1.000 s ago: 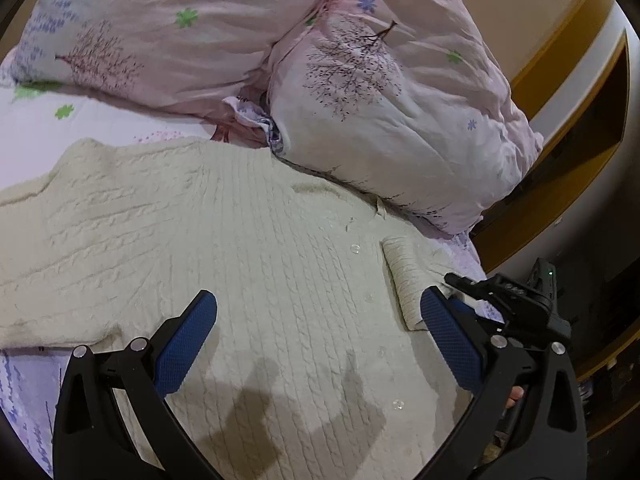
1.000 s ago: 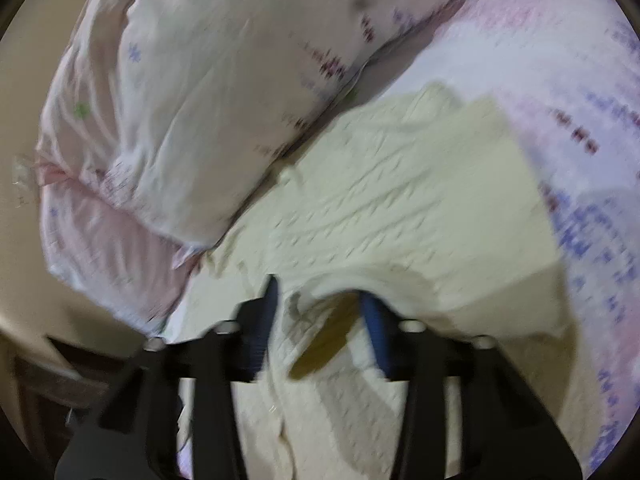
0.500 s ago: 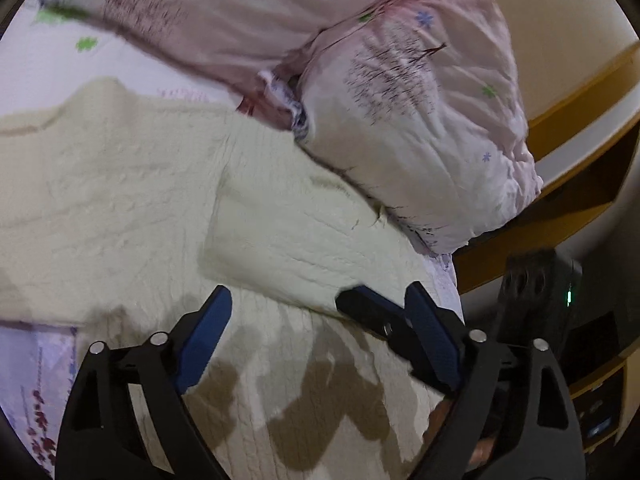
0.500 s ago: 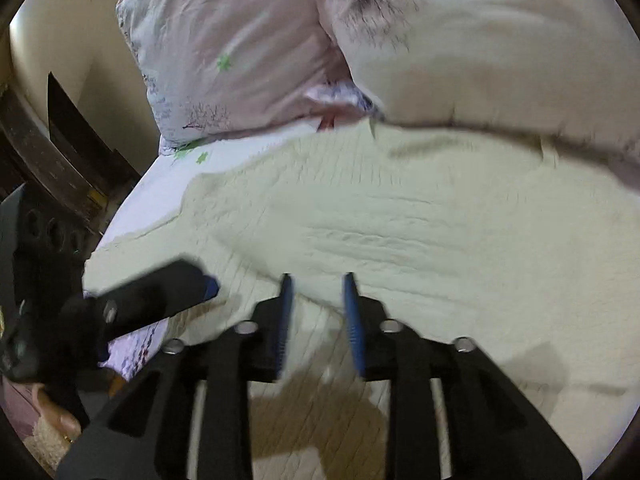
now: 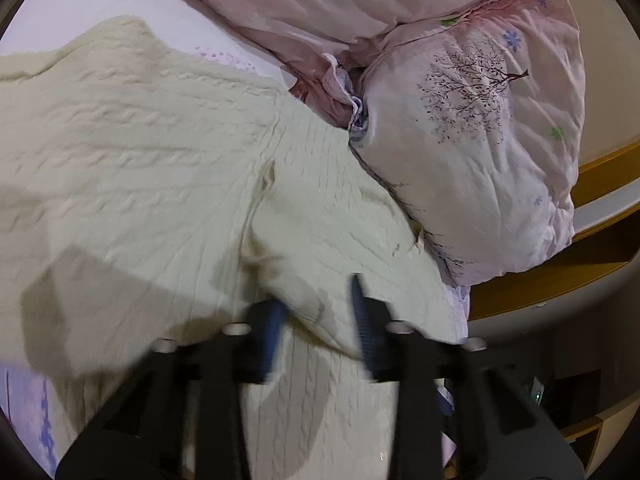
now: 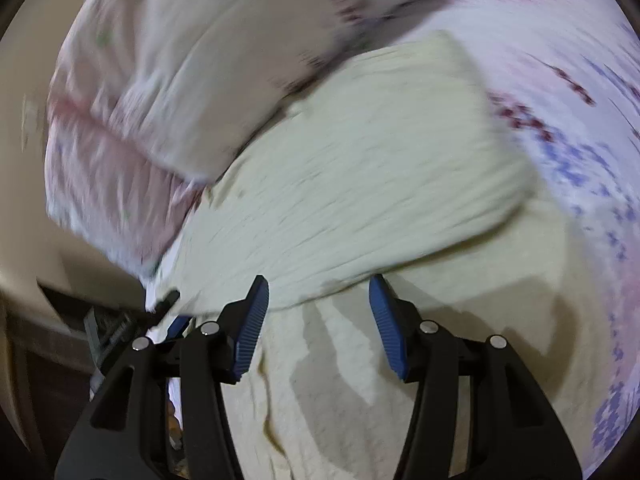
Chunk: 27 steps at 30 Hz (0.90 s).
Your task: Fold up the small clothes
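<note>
A cream cable-knit sweater (image 5: 152, 152) lies spread on the bed (image 5: 72, 12), its upper edge just beside two pink printed pillows (image 5: 480, 128). One flap of it is folded over the body, its edge running between both tools. The left tool (image 5: 318, 312) is closing, a corner of the folded flap between its blue pads (image 5: 362, 316); blur hides whether they press it. The right tool (image 6: 318, 312) is opening, its pads (image 6: 386, 328) apart on either side of the fold's edge, gripping nothing.
</note>
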Each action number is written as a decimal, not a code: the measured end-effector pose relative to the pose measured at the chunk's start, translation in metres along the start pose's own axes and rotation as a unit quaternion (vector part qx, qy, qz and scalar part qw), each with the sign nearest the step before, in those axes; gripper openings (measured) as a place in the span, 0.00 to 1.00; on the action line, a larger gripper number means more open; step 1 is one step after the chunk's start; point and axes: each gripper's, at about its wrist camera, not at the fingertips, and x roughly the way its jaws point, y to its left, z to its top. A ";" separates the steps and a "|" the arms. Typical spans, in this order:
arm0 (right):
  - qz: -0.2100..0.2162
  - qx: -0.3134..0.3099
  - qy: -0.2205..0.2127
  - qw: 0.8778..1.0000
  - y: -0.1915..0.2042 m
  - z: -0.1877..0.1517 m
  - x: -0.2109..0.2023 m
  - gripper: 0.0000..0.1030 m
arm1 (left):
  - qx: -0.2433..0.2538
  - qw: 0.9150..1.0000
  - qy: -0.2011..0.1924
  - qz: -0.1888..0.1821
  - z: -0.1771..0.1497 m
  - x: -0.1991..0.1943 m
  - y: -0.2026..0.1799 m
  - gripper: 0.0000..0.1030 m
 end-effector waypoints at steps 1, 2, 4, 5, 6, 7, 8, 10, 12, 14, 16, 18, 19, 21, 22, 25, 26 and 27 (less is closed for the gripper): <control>0.005 0.009 -0.005 1.000 -0.005 0.001 -0.001 0.51 | 0.012 1.000 -0.005 0.006 0.003 0.001 -0.002 0.06; 0.008 0.017 -0.020 1.000 -0.009 0.004 -0.002 0.50 | 0.016 1.000 -0.011 0.005 0.004 0.000 -0.003 0.06; 0.008 0.021 -0.035 0.999 -0.009 0.006 -0.001 0.49 | 0.026 0.999 -0.031 0.004 0.008 -0.010 -0.006 0.05; 0.003 0.022 -0.049 0.999 -0.009 0.007 -0.003 0.49 | 0.032 0.999 -0.041 0.004 0.009 -0.017 -0.007 0.05; -0.005 0.021 -0.064 0.998 -0.010 0.008 -0.006 0.49 | 0.039 0.998 -0.053 0.007 0.010 -0.023 -0.008 0.05; -0.013 0.020 -0.074 0.997 -0.011 0.009 -0.009 0.49 | 0.048 0.996 -0.067 0.017 0.010 -0.032 -0.008 0.05; -0.024 0.019 -0.091 0.995 -0.012 0.010 -0.012 0.49 | 0.054 0.995 -0.078 0.025 0.010 -0.038 -0.007 0.05; -0.048 0.015 -0.118 0.992 -0.014 0.012 -0.017 0.36 | 0.061 0.993 -0.088 0.047 0.010 -0.044 -0.003 0.05; -0.079 -0.004 -0.140 0.987 -0.014 0.013 -0.019 0.05 | 0.066 0.992 -0.081 0.067 0.008 -0.041 0.001 0.05; -0.116 -0.007 -0.151 0.982 -0.018 0.011 -0.020 0.05 | 0.069 0.992 -0.062 0.081 0.005 -0.032 0.003 0.05; -0.146 -0.008 -0.139 0.979 -0.023 0.010 -0.018 0.05 | 0.070 0.992 -0.049 0.095 0.000 -0.024 0.004 0.05; -0.168 -0.021 -0.127 0.977 -0.018 0.007 -0.019 0.15 | 0.077 0.991 -0.046 0.103 -0.002 -0.023 0.004 0.05; -0.187 -0.028 -0.125 0.974 -0.012 0.005 -0.023 0.27 | 0.077 0.991 -0.043 0.103 -0.002 -0.024 0.004 0.06; -0.195 -0.038 -0.132 0.971 0.000 0.000 -0.033 0.41 | 0.074 0.991 -0.046 0.104 -0.002 -0.028 0.005 0.11; -0.190 -0.052 -0.137 0.971 0.010 -0.003 -0.038 0.42 | 0.073 0.991 -0.051 0.103 -0.002 -0.033 0.005 0.22; -0.164 -0.150 -0.124 0.967 0.064 -0.016 -0.032 0.41 | 0.081 0.988 -0.079 0.102 -0.005 -0.056 0.004 0.59; -0.153 -0.177 -0.113 0.966 0.077 -0.019 -0.025 0.41 | 0.086 0.987 -0.090 0.103 -0.007 -0.065 0.004 0.61; -0.143 -0.212 -0.095 0.962 0.095 -0.024 -0.011 0.41 | 0.092 0.986 -0.097 0.102 -0.011 -0.077 0.005 0.63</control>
